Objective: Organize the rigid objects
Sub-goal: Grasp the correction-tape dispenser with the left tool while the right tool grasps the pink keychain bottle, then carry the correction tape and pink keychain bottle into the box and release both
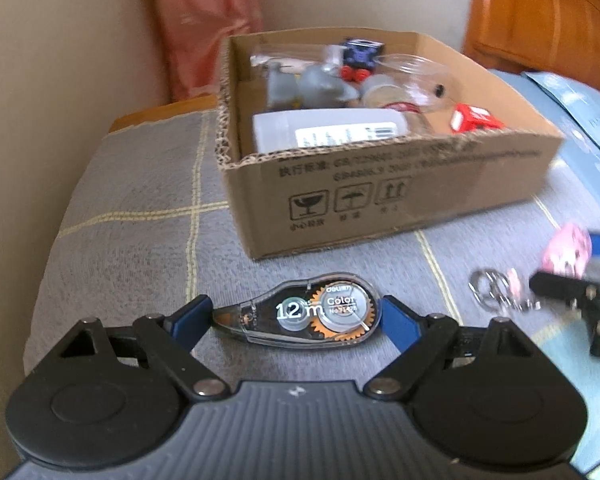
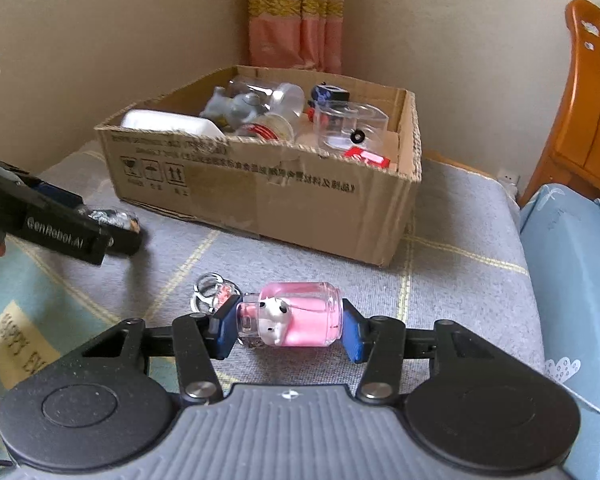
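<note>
The left claw hangs low over a grey checked blanket, with a correction tape dispenser lying lengthwise between its blue pads. The pointed tip meets the left pad and the rounded end meets the right pad, so the claw is clamped on the dispenser end to end. The dispenser sits flat, label up, just in front of the cardboard box.

The right claw is closed on a small pink bottle that lies on its side across the gap: the neck presses against the left pad and the base against the right pad. A white animal figure is on the bottle's front. A cluster of metal key rings trails from the neck end onto the blanket, just left of the claw.

The box stands beyond both claws, near the corner of the wall, open at the top and already holding a white container, a grey toy, clear plastic cups and a red item. A blue pillow lies to the right of the blanket.
</note>
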Demonstrator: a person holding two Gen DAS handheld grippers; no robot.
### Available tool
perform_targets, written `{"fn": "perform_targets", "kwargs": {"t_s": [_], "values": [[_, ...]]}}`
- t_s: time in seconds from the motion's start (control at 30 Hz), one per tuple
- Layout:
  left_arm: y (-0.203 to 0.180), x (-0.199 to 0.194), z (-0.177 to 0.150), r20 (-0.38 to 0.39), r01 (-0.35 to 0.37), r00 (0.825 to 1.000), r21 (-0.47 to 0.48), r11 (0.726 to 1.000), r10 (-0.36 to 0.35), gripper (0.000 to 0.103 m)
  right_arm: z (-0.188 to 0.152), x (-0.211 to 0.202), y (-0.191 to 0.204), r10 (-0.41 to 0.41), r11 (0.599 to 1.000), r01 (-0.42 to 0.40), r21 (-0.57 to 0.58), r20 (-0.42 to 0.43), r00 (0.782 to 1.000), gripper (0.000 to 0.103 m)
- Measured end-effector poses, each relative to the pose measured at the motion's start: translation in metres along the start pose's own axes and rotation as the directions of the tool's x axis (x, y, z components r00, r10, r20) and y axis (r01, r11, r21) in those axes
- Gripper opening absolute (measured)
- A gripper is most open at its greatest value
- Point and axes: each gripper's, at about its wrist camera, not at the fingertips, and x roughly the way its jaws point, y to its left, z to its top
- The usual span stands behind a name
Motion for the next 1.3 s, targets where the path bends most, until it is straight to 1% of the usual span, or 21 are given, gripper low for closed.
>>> {"fn": "perform_targets", "kwargs": {"t_s": [0.17, 0.33, 0.5, 0.6, 0.8, 0.9, 1.03, 1.13, 1.3], "values": [[-0.001, -0.019, 0.002, 0.003, 0.036, 0.999, 0.101, 0.994, -0.036, 0.089, 0.009, -0.017, 0.001, 0.034, 0.998, -0.034, -0.047, 0.001, 0.999, 0.056], [-0.005, -0.046, 0.011, 0.017, 0.078, 0.996, 0.186, 0.979, -0.083, 0.089, 0.020, -0.035, 0.001, 0.081, 0.994, -0.080, -0.073, 0.003, 0.997, 0.056], [-0.010, -0.072, 0.024, 0.048, 0.102, 0.992, 0.252, 0.962, -0.118, 0.089, 0.038, -0.053, -0.002, 0.121, 0.988, -0.120, -0.093, 0.008, 0.993, 0.056], [-0.013, -0.084, 0.036, 0.077, 0.107, 0.988, 0.275, 0.956, -0.132, 0.089, 0.053, -0.063, -0.005, 0.129, 0.987, -0.125, -0.103, 0.029, 0.991, 0.056], [-0.014, -0.094, 0.070, 0.147, 0.081, 0.981, 0.288, 0.954, -0.127, 0.089, 0.086, -0.076, -0.004, 0.126, 0.983, -0.114, -0.147, 0.082, 0.989, 0.056], [-0.014, -0.088, 0.091, 0.173, 0.065, 0.978, 0.288, 0.955, -0.118, 0.089, 0.101, -0.076, -0.006, 0.124, 0.982, -0.108, -0.152, 0.102, 0.987, 0.056], [-0.014, -0.076, 0.111, 0.183, 0.059, 0.977, 0.269, 0.961, -0.112, 0.089, 0.120, -0.075, -0.010, 0.130, 0.984, -0.114, -0.137, 0.121, 0.984, 0.056], [-0.011, -0.064, 0.119, 0.182, 0.059, 0.977, 0.259, 0.964, -0.108, 0.089, 0.133, -0.072, -0.013, 0.126, 0.986, -0.109, -0.130, 0.133, 0.983, 0.056], [-0.005, -0.045, 0.126, 0.180, 0.024, 0.982, 0.204, 0.979, -0.062, 0.091, 0.151, -0.065, -0.015, 0.108, 0.988, -0.090, -0.129, 0.141, 0.984, 0.056]]}}
